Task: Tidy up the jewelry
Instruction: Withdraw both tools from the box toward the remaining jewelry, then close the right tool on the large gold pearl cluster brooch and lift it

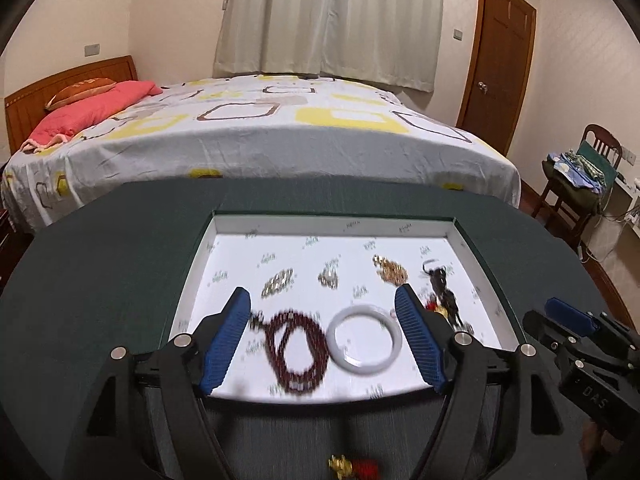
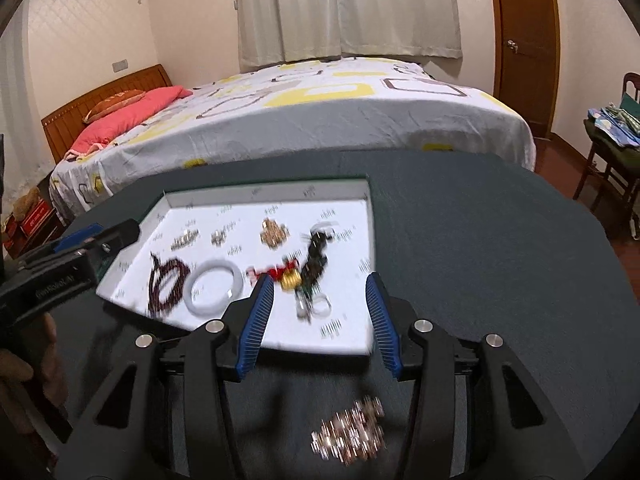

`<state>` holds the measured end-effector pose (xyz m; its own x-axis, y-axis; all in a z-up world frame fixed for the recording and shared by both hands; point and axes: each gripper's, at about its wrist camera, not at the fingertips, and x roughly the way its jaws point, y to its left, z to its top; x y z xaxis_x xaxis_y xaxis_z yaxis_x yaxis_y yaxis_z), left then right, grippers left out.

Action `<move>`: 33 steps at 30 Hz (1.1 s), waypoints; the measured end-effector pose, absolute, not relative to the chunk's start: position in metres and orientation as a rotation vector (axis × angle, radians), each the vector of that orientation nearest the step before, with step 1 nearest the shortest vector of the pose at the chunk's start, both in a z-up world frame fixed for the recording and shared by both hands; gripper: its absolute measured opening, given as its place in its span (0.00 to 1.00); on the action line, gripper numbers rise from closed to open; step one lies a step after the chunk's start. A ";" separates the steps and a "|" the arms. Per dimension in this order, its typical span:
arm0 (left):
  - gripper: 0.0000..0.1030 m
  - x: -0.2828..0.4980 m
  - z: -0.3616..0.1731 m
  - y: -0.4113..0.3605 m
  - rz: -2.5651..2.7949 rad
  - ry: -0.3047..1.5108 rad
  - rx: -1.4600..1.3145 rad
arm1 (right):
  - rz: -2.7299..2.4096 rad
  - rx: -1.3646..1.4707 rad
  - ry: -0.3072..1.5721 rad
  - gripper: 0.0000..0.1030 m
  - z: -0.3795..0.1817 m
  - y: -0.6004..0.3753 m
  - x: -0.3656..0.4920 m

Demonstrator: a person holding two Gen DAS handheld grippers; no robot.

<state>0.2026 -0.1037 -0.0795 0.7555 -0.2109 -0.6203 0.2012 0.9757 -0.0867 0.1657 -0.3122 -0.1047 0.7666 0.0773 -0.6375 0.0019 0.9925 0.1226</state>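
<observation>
A shallow white tray (image 1: pixel 224 224) (image 2: pixel 176 200) lies on the dark green table. In it are a dark red bead string (image 1: pixel 294 354) (image 2: pixel 166 280), a white bangle (image 1: pixel 364 340) (image 2: pixel 216 286), gold chain heaps (image 1: pixel 390 272) (image 2: pixel 274 234), a black bead piece (image 1: pixel 442 288) (image 2: pixel 316 258) and a red-and-gold charm (image 2: pixel 286 276). My left gripper (image 1: pixel 324 304) is open and empty over the tray's near side. My right gripper (image 2: pixel 320 284) is open and empty over the tray's near right corner. A silvery chain heap (image 2: pixel 348 434) and a gold-and-red piece (image 1: pixel 352 468) lie on the table outside the tray.
The green table (image 1: pixel 100 260) (image 2: pixel 480 240) surrounds the tray. A bed (image 1: pixel 260 128) stands behind it. A wooden chair with clothes (image 1: pixel 580 168) is at the right, by a door (image 1: pixel 500 52). The right gripper also shows in the left wrist view (image 1: pixel 568 320).
</observation>
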 end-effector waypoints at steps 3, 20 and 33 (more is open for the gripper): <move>0.70 0.187 -0.084 -0.100 -0.216 0.677 -0.022 | 0.031 0.124 0.723 0.46 -0.114 -0.316 0.148; 0.70 0.136 -0.128 -0.077 -0.141 0.780 -0.017 | 0.025 0.126 0.825 0.46 -0.158 -0.316 0.108; 0.70 0.136 -0.133 -0.081 -0.152 0.801 -0.009 | 0.015 0.121 0.830 0.53 -0.160 -0.319 0.109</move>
